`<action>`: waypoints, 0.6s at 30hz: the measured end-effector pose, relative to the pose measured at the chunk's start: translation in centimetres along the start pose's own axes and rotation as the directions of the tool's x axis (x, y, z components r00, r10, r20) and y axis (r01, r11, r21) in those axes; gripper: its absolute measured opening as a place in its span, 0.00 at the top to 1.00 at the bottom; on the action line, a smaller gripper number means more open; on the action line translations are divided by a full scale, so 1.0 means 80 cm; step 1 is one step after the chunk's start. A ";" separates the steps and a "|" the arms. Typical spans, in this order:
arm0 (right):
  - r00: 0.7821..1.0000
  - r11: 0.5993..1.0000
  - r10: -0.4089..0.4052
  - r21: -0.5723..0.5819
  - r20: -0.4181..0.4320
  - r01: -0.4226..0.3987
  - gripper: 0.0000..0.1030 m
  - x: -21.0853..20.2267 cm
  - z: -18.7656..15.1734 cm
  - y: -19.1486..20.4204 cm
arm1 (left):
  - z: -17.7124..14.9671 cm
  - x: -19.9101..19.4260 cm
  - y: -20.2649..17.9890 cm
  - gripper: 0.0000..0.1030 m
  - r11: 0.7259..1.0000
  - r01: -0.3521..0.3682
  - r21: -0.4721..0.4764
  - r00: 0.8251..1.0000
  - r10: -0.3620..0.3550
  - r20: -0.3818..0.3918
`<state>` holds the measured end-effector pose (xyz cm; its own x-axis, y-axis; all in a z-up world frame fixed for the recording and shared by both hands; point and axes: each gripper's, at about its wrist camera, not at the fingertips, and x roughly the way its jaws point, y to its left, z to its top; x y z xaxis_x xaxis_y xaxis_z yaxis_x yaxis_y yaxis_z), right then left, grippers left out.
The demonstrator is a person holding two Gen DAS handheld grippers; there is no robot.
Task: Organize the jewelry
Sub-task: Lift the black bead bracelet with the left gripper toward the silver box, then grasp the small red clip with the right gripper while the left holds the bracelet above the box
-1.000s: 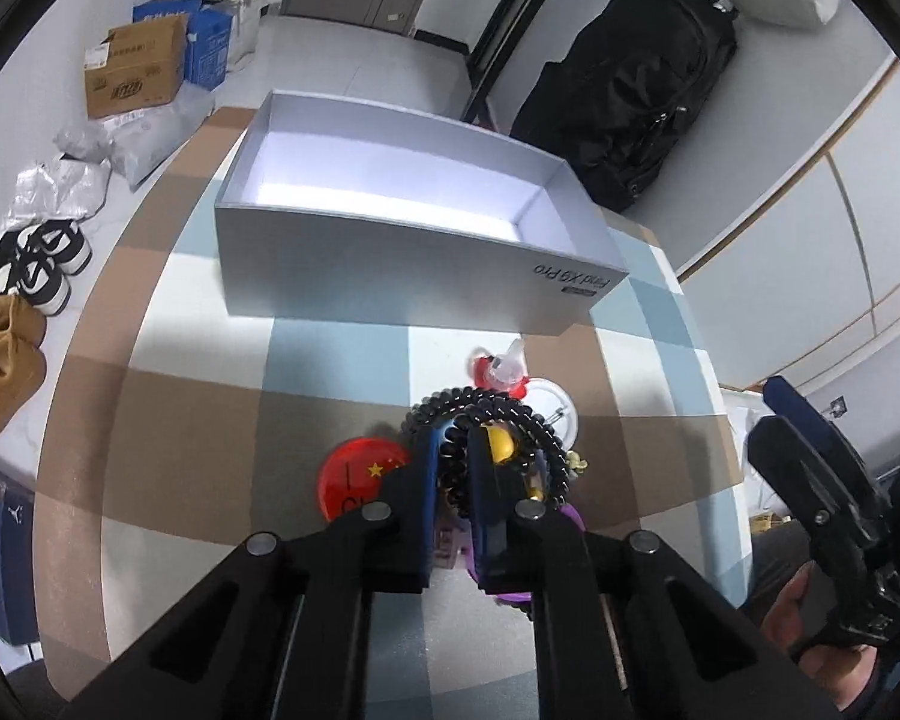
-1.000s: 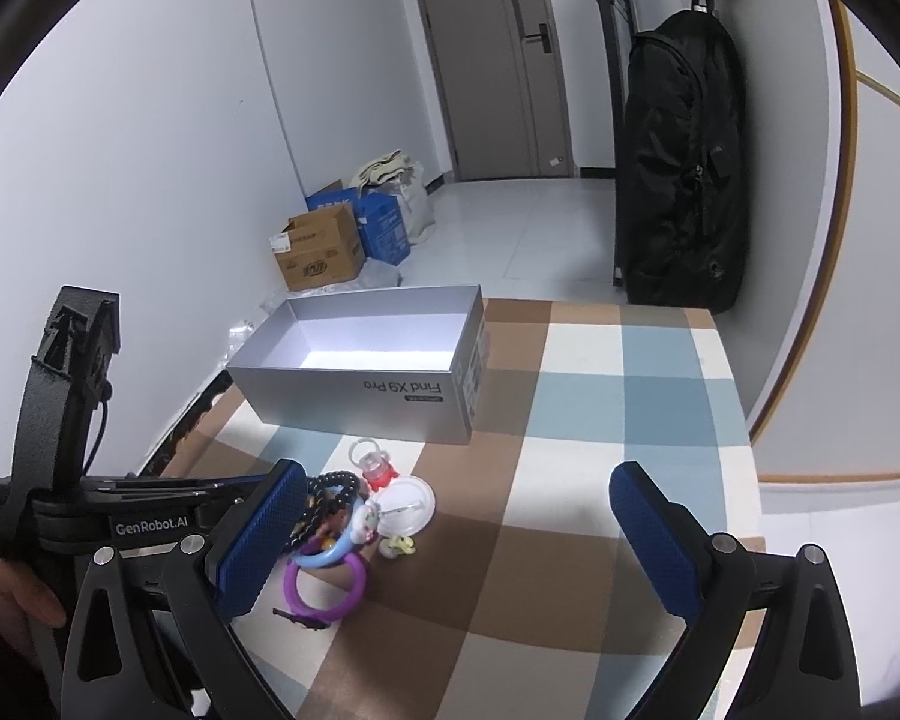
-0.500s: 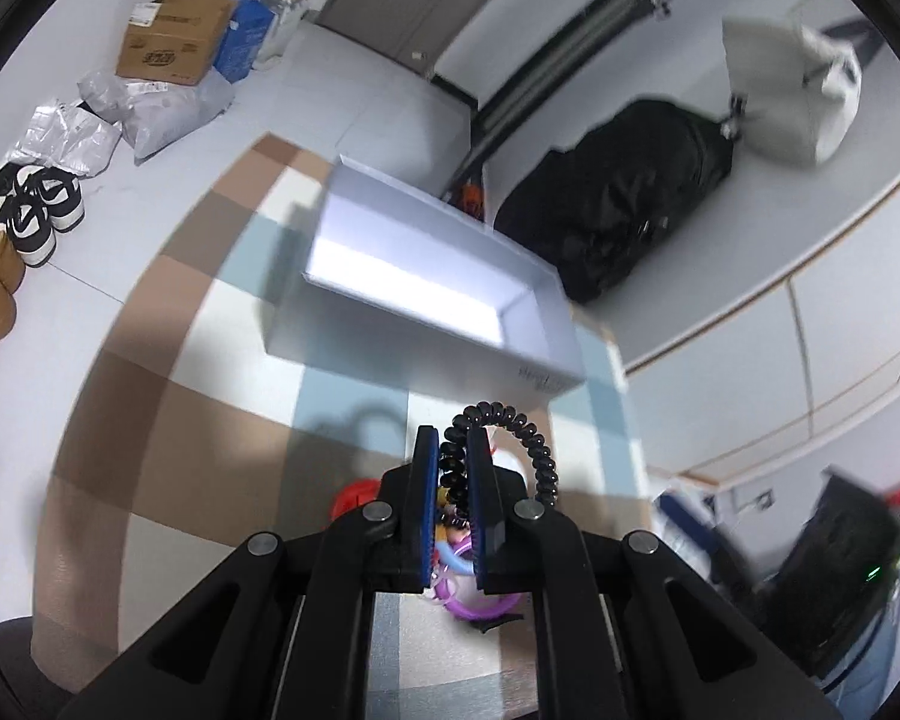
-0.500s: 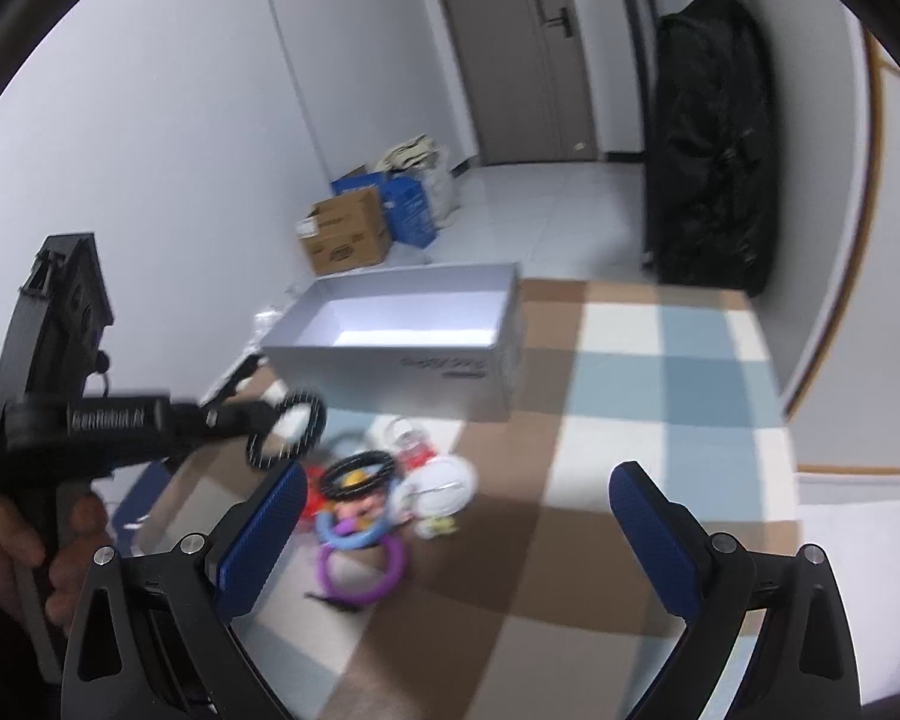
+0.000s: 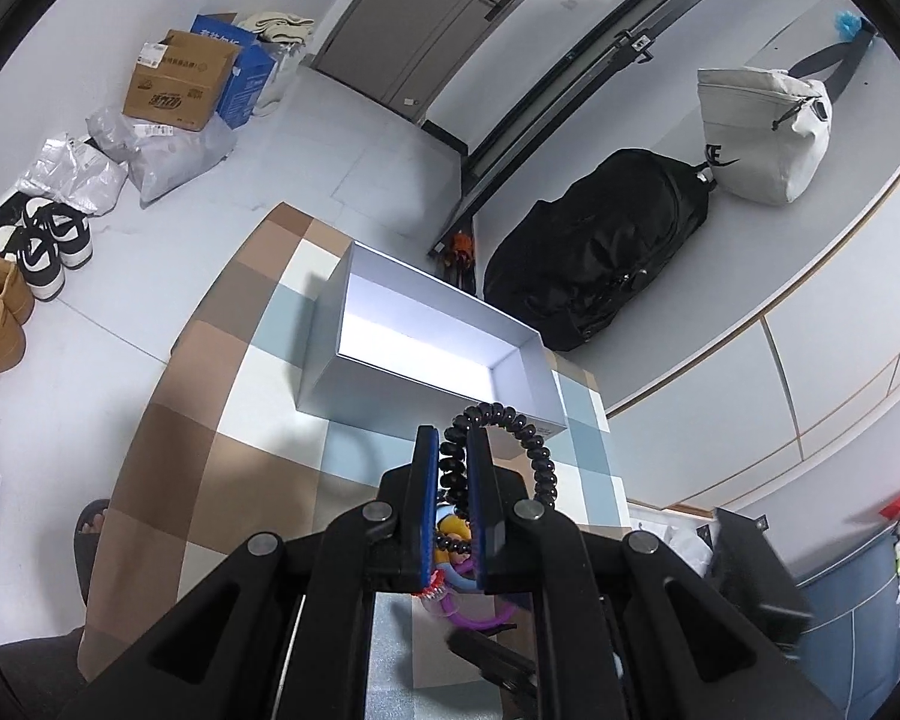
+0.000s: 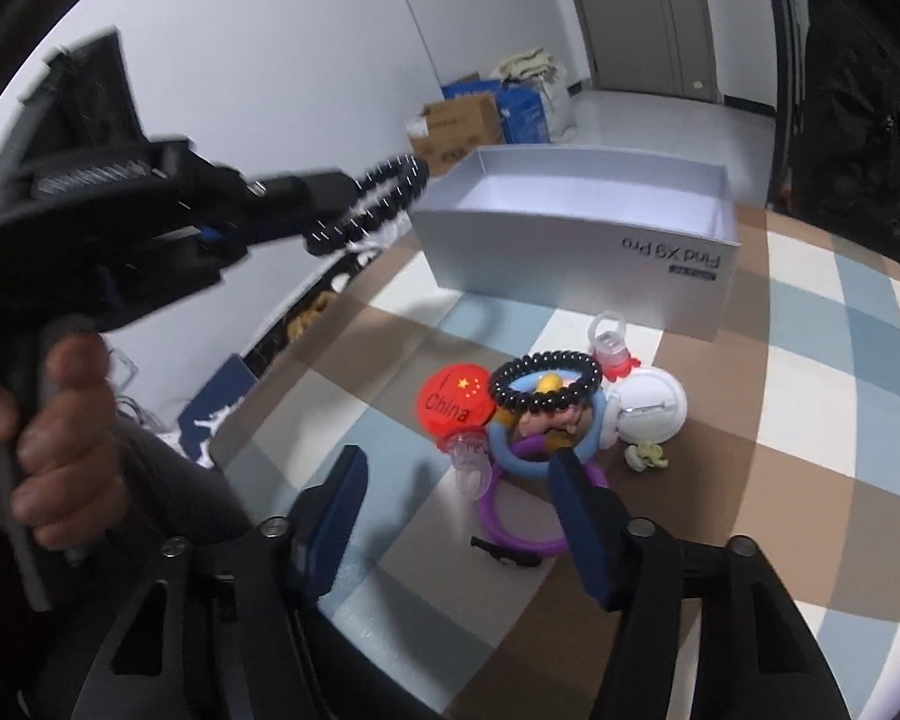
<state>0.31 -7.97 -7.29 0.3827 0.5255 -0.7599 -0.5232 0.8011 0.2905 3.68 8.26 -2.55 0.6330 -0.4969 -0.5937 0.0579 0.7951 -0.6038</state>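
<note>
My left gripper (image 5: 453,441) is shut on a black coiled bracelet (image 5: 510,420) and holds it in the air, above the table and short of the open grey box (image 5: 432,360). In the right wrist view the held bracelet (image 6: 378,204) hangs left of the box (image 6: 576,252). My right gripper (image 6: 456,468) is open and empty, just above a pile of jewelry: a black bead bracelet (image 6: 543,381), a red China badge (image 6: 453,405), a blue ring (image 6: 546,462), a purple ring (image 6: 510,522), a white badge (image 6: 654,411).
The checked tablecloth (image 6: 810,450) covers the table. A small red-and-clear charm (image 6: 612,348) and a small pale trinket (image 6: 645,456) lie by the pile. A black backpack (image 5: 594,258), cardboard boxes (image 5: 180,81) and shoes (image 5: 42,246) are on the floor beyond.
My left gripper has lifted the black coiled bracelet off the pile and raised it toward the box. My right gripper has come down and forward over the pile, its jaws narrower.
</note>
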 end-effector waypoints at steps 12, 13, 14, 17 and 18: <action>0.984 0.973 -0.175 -0.159 -0.031 0.168 0.73 0.022 -0.010 0.036 | 0.012 -0.009 0.011 0.95 0.999 0.024 -0.028 0.999 -0.023 0.029; 0.980 0.965 -0.198 -0.179 -0.030 0.190 0.76 0.023 -0.013 0.040 | 0.012 -0.009 0.010 0.95 0.999 0.022 -0.026 0.999 -0.021 0.031; 0.976 0.957 -0.218 -0.200 -0.029 0.208 0.83 0.025 -0.016 0.043 | 0.012 -0.010 0.009 0.95 1.000 0.021 -0.023 0.999 -0.020 0.034; 0.972 0.946 -0.236 -0.233 -0.018 0.225 0.94 0.024 -0.021 0.046 | 0.010 -0.011 0.008 0.95 1.000 0.020 -0.018 0.999 -0.020 0.036; 0.973 0.948 -0.228 -0.229 -0.011 0.220 0.97 0.022 -0.021 0.046 | 0.010 -0.011 0.007 0.95 1.000 0.019 -0.016 0.999 -0.018 0.037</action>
<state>-2.23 -4.57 -8.52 0.4835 0.3253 -0.8127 -0.5865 0.8096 -0.0249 3.74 9.43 -1.96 0.6598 -0.4983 -0.5625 0.0579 0.7800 -0.6231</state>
